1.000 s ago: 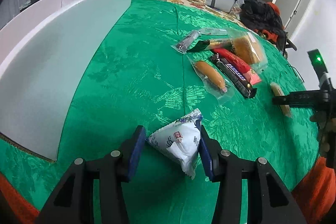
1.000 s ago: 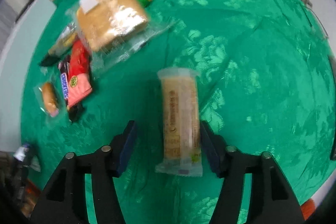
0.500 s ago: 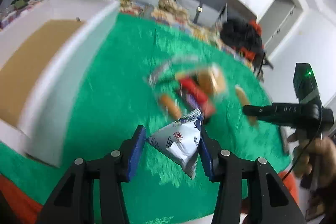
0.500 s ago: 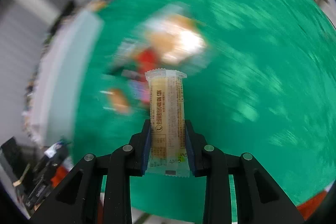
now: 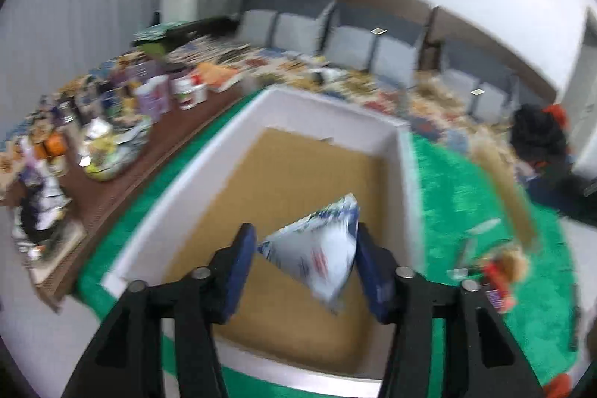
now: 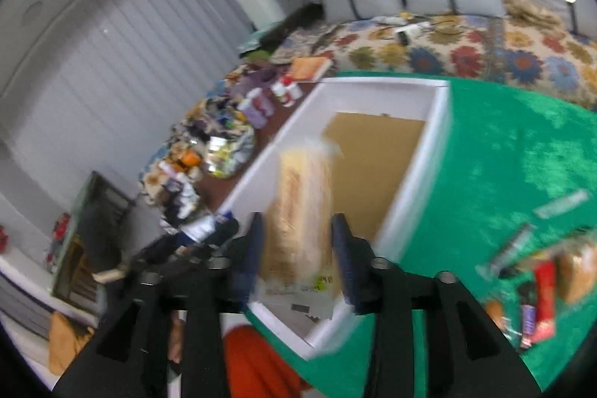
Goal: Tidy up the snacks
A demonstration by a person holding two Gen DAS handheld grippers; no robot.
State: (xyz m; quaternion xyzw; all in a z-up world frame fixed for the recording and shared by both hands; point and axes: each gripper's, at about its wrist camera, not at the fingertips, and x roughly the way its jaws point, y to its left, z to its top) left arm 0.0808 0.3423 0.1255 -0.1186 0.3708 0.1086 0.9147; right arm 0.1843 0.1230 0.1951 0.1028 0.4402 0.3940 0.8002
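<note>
Both tongs clenched: L on white-blue triangular snack pouch, R on clear-wrapped tan biscuit bar, held over white cardboard-floored box; nothing boxed yet, approx. six snacks left on green worktop.

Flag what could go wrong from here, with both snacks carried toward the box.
1. Both grippers converge on the box; they may collide.
2. The white pouch is held by its puffy sides and could slip.
3. The long bar sits over the near wall and might drop outside.
</note>
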